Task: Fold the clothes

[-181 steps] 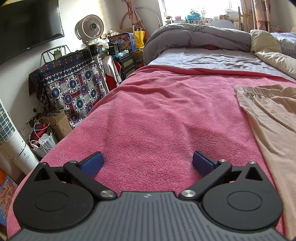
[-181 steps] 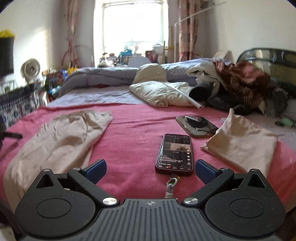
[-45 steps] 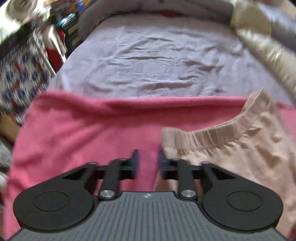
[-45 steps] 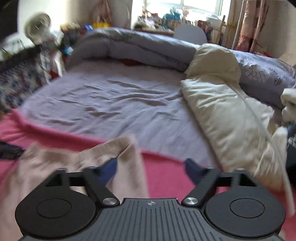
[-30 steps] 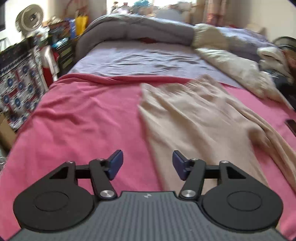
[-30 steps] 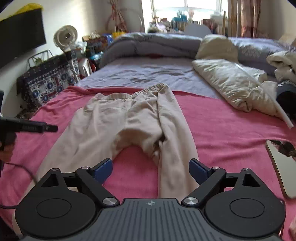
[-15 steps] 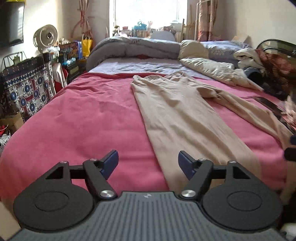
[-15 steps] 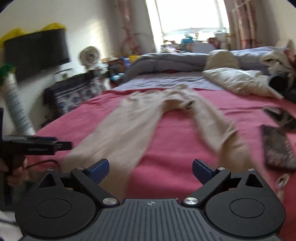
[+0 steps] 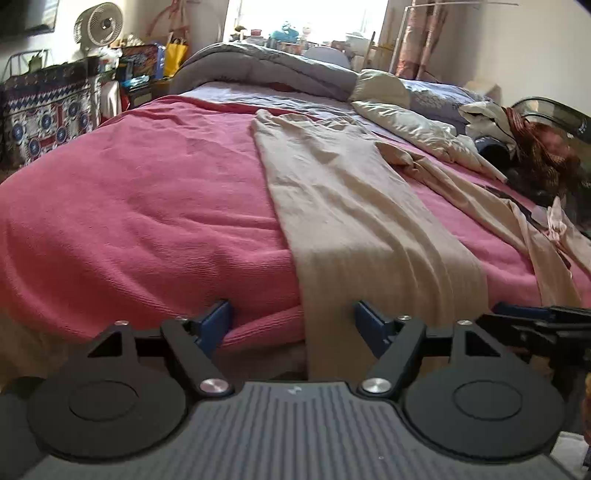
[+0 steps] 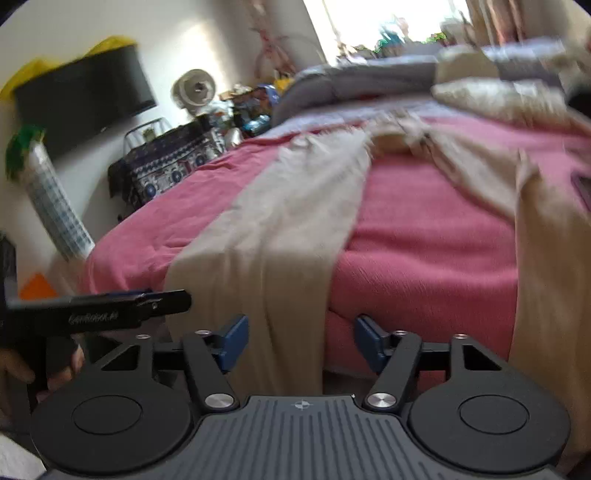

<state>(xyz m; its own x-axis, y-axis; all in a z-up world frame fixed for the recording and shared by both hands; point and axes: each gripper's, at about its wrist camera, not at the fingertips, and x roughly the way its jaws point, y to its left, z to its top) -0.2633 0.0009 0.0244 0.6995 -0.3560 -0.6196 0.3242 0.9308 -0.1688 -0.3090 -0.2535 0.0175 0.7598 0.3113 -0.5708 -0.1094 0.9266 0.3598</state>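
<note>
— How do the jaws stand?

— The left gripper [image 9: 291, 317] is wide open at the near edge of the bed. The hanging end of one leg of the trousers [image 9: 343, 199] lies between its blue pads [image 9: 216, 319], nearer the right pad, but nothing is clamped. The right gripper [image 10: 301, 341] is just as wide open, and the same leg end hangs in its gap, on the left half. I cannot tell whether either pad touches the cloth.

— Can each gripper see the other?

— Yes. The right one shows as a dark shape at the right edge of the left view, and the left one juts in from the left of the right view, with a hand [image 10: 22, 373] on its grip.

— And the surface?

— A pink blanket [image 9: 140, 192] covers the near part of the bed; beyond it lie a lilac sheet [image 9: 266, 98], a grey duvet [image 9: 258, 64] and a cream pillow [image 9: 402, 122]. A heap of clothes [image 9: 532, 147] sits at the far right. Along the left wall stand a patterned cover [image 9: 44, 107], a fan [image 9: 98, 24] and a dark screen [image 10: 81, 99]; a bright window [image 9: 306, 16] is at the back.

— How do the trousers lie?

— Beige, spread flat, long axis running away from the grippers: waistband at the far end by the sheet, legs toward the near edge. The left leg runs straight and drapes over the edge; the other splays off to the right. The right view is blurred.
</note>
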